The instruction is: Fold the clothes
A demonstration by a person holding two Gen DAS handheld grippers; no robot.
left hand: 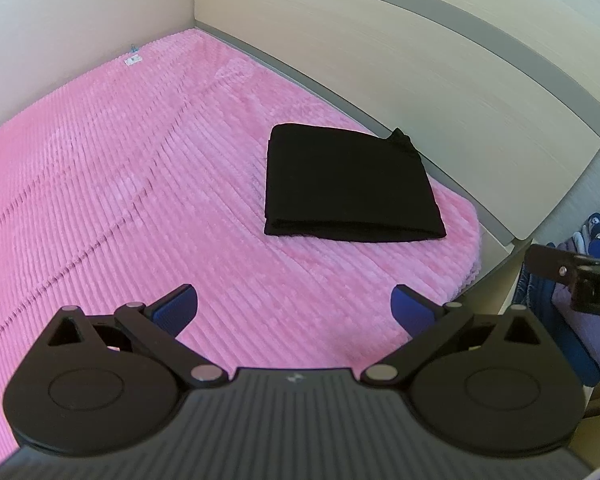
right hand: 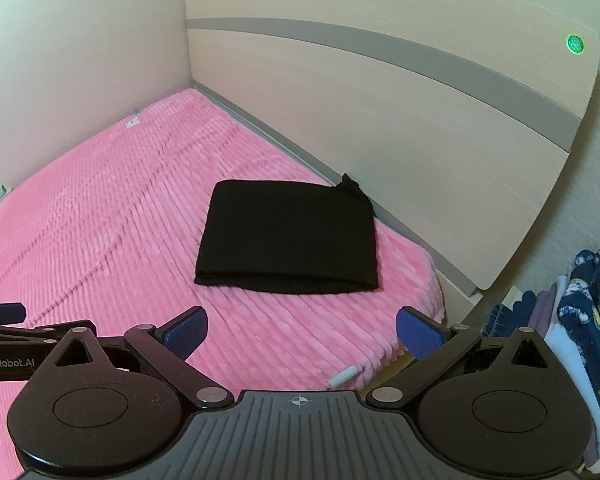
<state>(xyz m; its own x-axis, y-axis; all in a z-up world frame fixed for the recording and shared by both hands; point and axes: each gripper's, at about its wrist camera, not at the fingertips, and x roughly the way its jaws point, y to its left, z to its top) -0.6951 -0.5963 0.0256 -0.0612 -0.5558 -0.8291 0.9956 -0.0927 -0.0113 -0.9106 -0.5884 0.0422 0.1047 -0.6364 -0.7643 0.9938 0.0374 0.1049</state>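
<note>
A black garment lies folded into a neat rectangle on the pink ribbed blanket, near the bed's right corner by the headboard. One small tuft of cloth sticks up at its far right corner. My left gripper hovers open above the blanket, short of the garment, with nothing between its blue pads. My right gripper is likewise open and empty, a little back from the garment's near edge. Part of the right gripper shows at the right edge of the left wrist view.
A pale wooden headboard with a grey stripe runs along the bed's right side; a cream wall closes the far side. Several hanging clothes in blue, white and purple are at the far right, beyond the bed corner.
</note>
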